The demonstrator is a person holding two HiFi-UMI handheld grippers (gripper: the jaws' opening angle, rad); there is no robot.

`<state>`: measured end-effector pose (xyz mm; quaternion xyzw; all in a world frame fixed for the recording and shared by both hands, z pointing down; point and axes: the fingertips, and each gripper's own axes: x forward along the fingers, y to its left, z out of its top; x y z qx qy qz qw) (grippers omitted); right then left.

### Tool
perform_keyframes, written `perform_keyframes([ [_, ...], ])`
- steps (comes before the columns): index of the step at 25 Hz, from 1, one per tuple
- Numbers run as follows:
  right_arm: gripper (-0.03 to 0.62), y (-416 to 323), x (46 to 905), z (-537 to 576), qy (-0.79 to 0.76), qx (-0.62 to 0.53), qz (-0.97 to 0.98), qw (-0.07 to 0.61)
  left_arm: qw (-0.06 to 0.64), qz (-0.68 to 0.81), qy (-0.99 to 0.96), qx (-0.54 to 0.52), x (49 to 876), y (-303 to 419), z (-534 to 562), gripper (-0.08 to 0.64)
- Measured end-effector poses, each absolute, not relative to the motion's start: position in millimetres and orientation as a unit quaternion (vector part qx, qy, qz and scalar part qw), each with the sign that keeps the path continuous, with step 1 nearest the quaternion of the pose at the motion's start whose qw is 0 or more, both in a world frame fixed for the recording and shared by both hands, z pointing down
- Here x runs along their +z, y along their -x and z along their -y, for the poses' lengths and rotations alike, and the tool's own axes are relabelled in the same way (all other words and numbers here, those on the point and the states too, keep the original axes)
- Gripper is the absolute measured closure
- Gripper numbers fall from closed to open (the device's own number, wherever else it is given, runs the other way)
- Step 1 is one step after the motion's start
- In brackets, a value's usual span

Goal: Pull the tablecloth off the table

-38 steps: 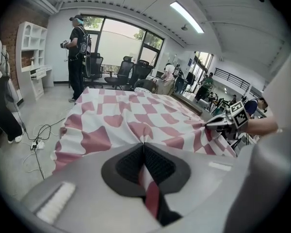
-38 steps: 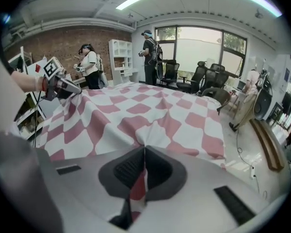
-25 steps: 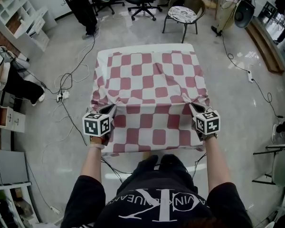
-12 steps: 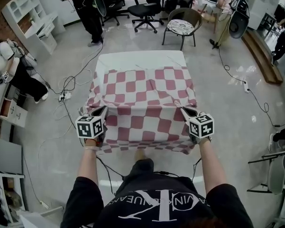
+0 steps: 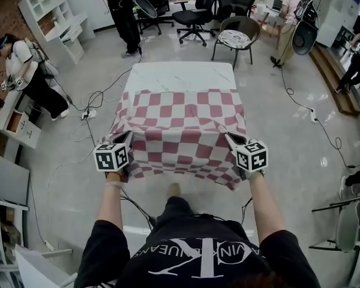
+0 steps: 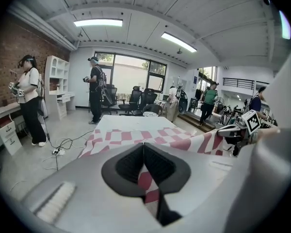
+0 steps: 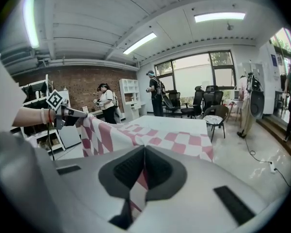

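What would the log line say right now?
left gripper: shut on tablecloth | right gripper: shut on tablecloth | tablecloth: partly off table, far end bare

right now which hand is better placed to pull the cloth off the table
Neither clearly: left gripper and right gripper are each shut on a near corner of the cloth, level with each other. Probably pull with both together.

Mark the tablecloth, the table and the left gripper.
tablecloth [image 5: 180, 125], head view, a checked square mid-cloth.
table [image 5: 180, 75], head view, bare white far end.
left gripper [image 5: 130, 135], head view, tips of its jaws pinching the cloth.
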<state>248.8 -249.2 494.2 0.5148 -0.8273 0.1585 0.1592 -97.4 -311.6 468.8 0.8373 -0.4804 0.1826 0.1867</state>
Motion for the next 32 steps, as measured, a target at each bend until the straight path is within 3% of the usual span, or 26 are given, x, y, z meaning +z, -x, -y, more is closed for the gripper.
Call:
perform_keyframes([
  [32,0.58,-192,434,130,-0.58,0.151,0.798,0.066,0.148,0.436,-0.878,0.131,418,152,209,0.546],
])
